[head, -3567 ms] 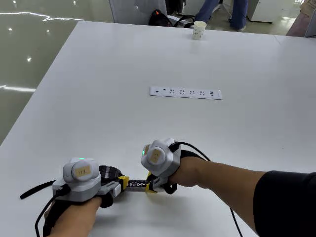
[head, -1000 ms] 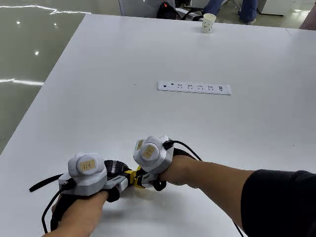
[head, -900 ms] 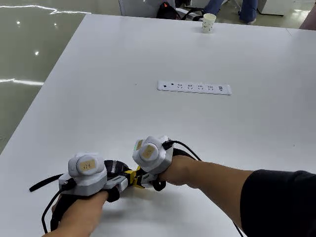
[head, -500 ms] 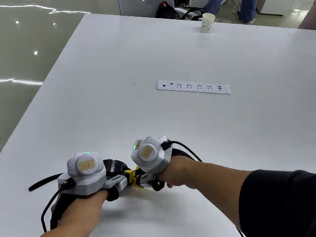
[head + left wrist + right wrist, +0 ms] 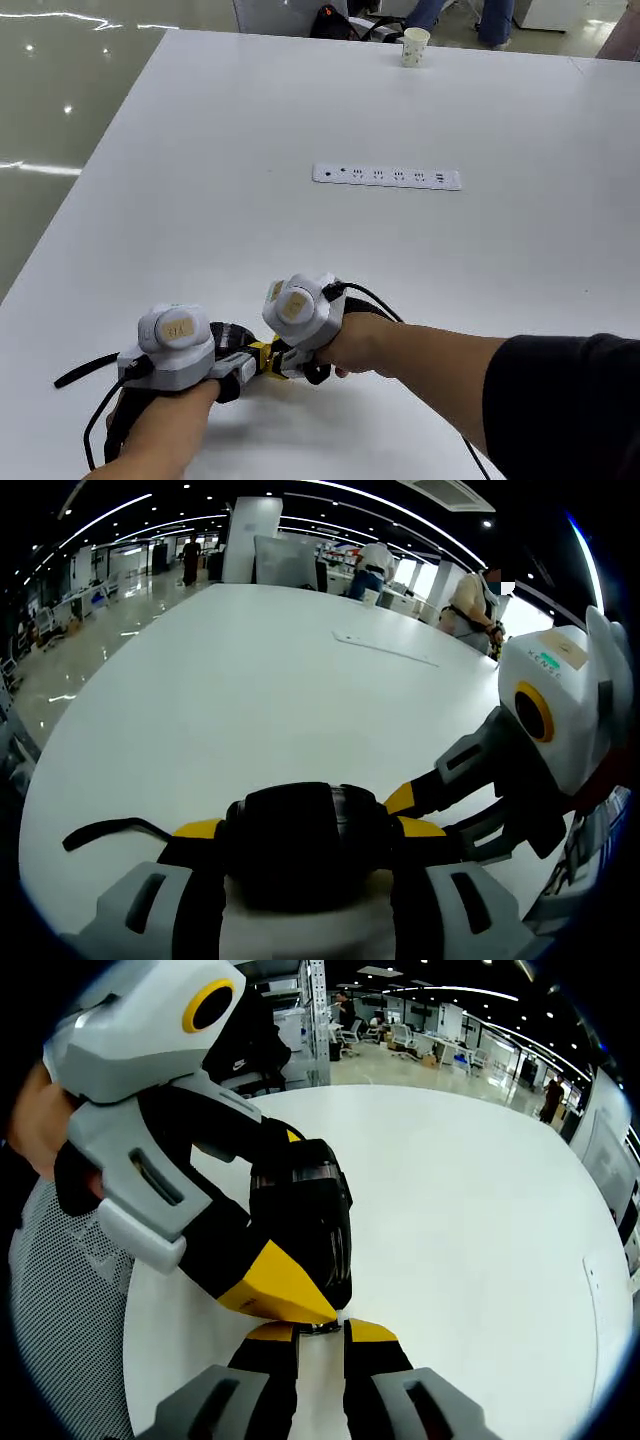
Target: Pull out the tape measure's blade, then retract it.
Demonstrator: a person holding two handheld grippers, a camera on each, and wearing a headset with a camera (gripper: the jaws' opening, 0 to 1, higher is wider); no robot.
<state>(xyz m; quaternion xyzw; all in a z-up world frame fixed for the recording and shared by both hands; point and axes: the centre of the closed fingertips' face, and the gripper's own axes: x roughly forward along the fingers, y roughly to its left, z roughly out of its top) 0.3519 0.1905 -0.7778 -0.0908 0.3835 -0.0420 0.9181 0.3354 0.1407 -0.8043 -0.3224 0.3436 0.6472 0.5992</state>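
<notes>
black-and-yellow tape measure (image 5: pixel 300 1225), blade (image 5: pixel 322 1327) seemingly almost fully retracted

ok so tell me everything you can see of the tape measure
The tape measure is a rounded black case, ribbed and slightly glossy, plastic or rubber by its look. The left gripper clamps it between its yellow-tipped jaws, by the white table's near edge. A black wrist strap trails from it onto the table. Almost no blade is out: the right gripper seems to pinch the small metal blade hook close against the case.
</notes>
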